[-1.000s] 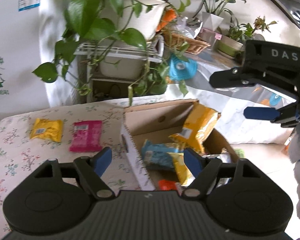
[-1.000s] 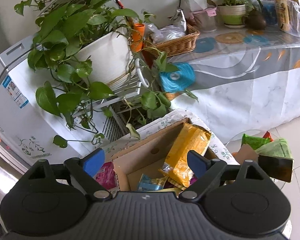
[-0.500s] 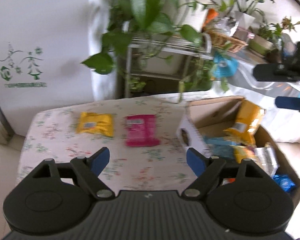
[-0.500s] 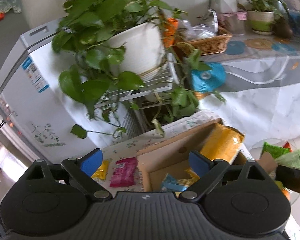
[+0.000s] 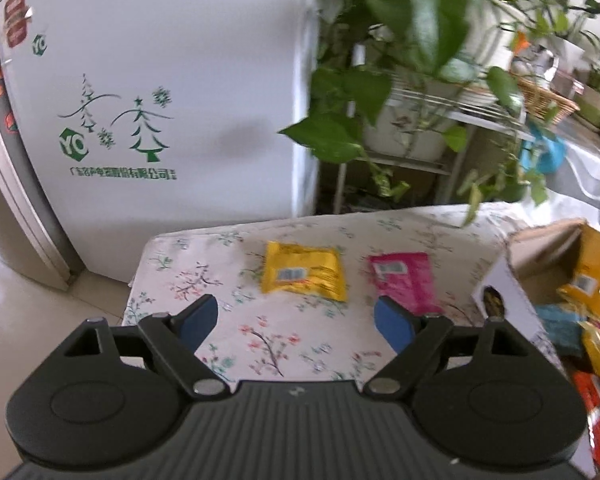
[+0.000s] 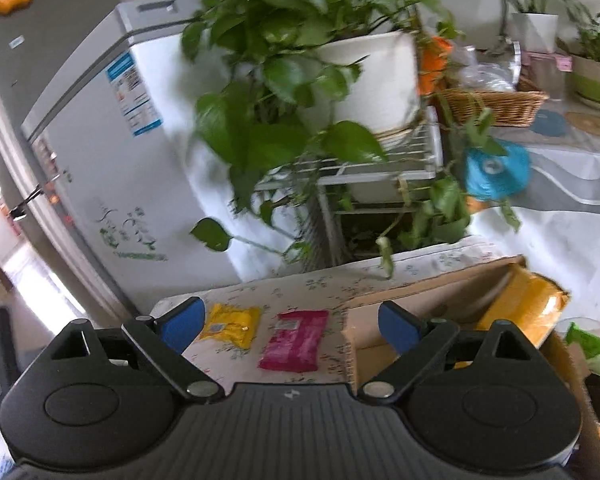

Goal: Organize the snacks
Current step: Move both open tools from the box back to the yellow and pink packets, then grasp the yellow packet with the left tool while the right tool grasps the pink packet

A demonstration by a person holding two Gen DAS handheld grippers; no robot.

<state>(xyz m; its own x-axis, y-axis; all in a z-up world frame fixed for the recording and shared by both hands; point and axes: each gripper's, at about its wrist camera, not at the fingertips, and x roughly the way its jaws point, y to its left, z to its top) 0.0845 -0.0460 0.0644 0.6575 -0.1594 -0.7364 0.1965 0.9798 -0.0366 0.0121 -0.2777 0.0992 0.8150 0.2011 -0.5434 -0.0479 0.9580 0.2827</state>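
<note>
A yellow snack packet (image 5: 303, 271) and a pink snack packet (image 5: 403, 280) lie side by side on the floral tablecloth (image 5: 260, 336). A cardboard box (image 5: 512, 276) at the table's right holds several packets, among them a large orange bag (image 5: 592, 272). My left gripper (image 5: 296, 320) is open and empty above the table, just short of the two packets. My right gripper (image 6: 290, 326) is open and empty, higher up; below it show the yellow packet (image 6: 232, 325), the pink packet (image 6: 296, 340) and the box (image 6: 440, 304).
A white freezer (image 5: 160, 100) stands behind the table's left end. A potted trailing plant (image 6: 300, 80) on a white wire rack (image 6: 380, 168) hangs over the table's back edge. A second table (image 6: 560, 184) with a basket (image 6: 496, 104) stands at the right.
Both grippers have swung left, from over the box towards the two packets on the cloth. Both stay open and empty. The packets have not moved.
</note>
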